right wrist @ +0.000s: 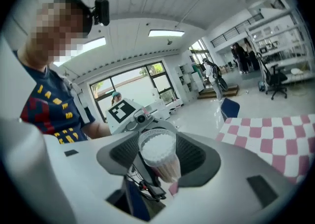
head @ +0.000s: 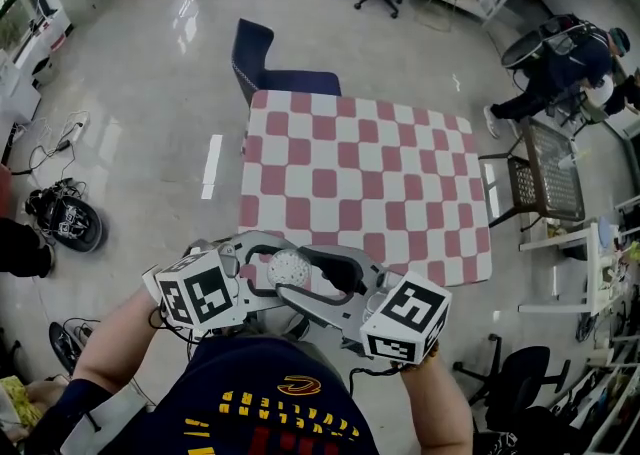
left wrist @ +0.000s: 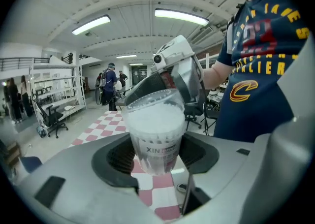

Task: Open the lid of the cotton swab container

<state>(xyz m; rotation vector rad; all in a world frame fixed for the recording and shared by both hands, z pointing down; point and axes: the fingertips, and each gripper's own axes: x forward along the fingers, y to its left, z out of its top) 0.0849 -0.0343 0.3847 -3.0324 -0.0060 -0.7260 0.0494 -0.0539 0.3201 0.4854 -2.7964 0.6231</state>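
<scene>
1. Holds the cotton swab container (head: 291,269) in the air between both grippers, over the near edge of the checkered table (head: 360,173) and just in front of the navy shirt (head: 285,408).
2. Clamps the left gripper (left wrist: 158,144) on the lower body of the cup. Presses its ribbed pads (left wrist: 119,158) against both sides, jaws standing wide with the cup filling the gap.
3. Closes the right gripper (right wrist: 158,151) round the top end, with its pads (right wrist: 193,153) meeting the rim of the lid (left wrist: 150,101) on either side.
4. Shows the lid seated on the cup, not yet lifted off.
5. Tilts the container so that the top leans toward the right gripper's camera and the base sits lower, nearer the left gripper's.
6. Points the two grippers at one another from left and right, tips overlapping around the container. Carries the left marker cube (head: 200,295) and the right marker cube (head: 407,319) outermost, close to the wrists.
7. Reveals white swab heads packed tight under the clear plastic, seen as a dotted white disc in the head view. Bears a printed band round the body, of which only "XIN" can be read.
8. Has a dark blue chair (head: 262,63) just beside the table's far left corner.
</scene>
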